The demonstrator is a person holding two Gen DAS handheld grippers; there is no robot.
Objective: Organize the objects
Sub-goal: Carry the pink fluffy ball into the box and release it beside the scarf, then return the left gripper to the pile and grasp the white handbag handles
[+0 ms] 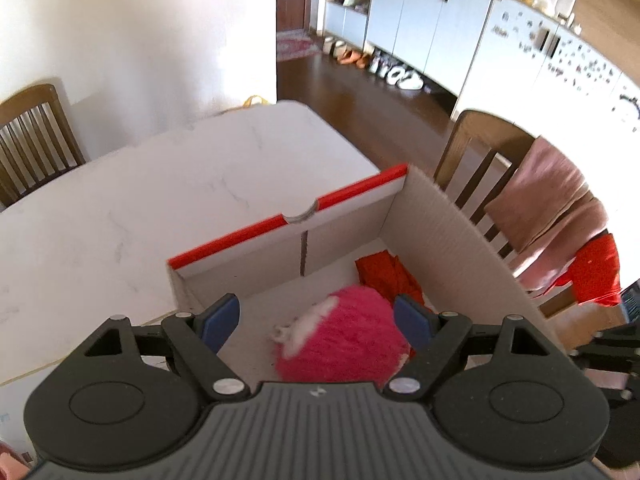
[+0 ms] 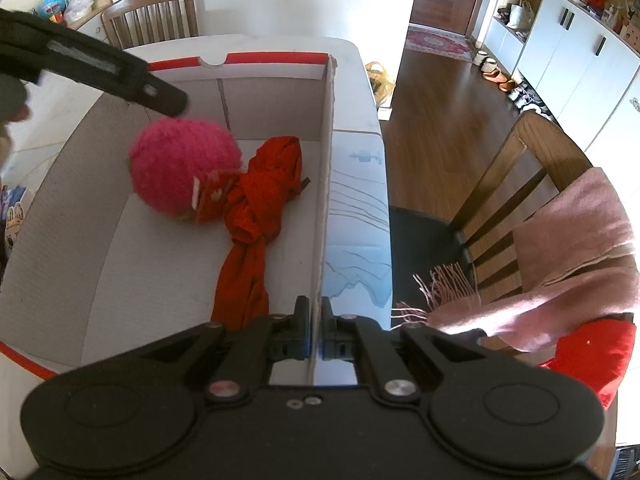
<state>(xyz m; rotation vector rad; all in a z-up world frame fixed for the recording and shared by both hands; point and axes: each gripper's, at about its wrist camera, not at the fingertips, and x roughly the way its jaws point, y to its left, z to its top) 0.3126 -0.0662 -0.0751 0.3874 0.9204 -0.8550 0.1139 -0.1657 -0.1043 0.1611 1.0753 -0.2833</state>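
An open white cardboard box with a red rim [image 1: 348, 194] [image 2: 327, 168] stands on the white marble table [image 1: 160, 200]. Inside lie a fuzzy pink plush ball [image 1: 344, 340] [image 2: 180, 168] and a crumpled red cloth [image 1: 390, 274] [image 2: 260, 200]. My left gripper [image 1: 316, 320] is open above the box, its blue pads on either side of the pink ball and apart from it; the ball looks blurred. It also shows in the right wrist view [image 2: 160, 100] just above the ball. My right gripper [image 2: 316, 332] is shut on the box's right wall.
A wooden chair [image 2: 520, 184] beside the table carries a pink fringed scarf [image 2: 560, 256] and a red cloth [image 2: 592, 356]. Another chair [image 1: 32, 136] stands at the table's far side. White cabinets and shoes line the far wall across a wooden floor.
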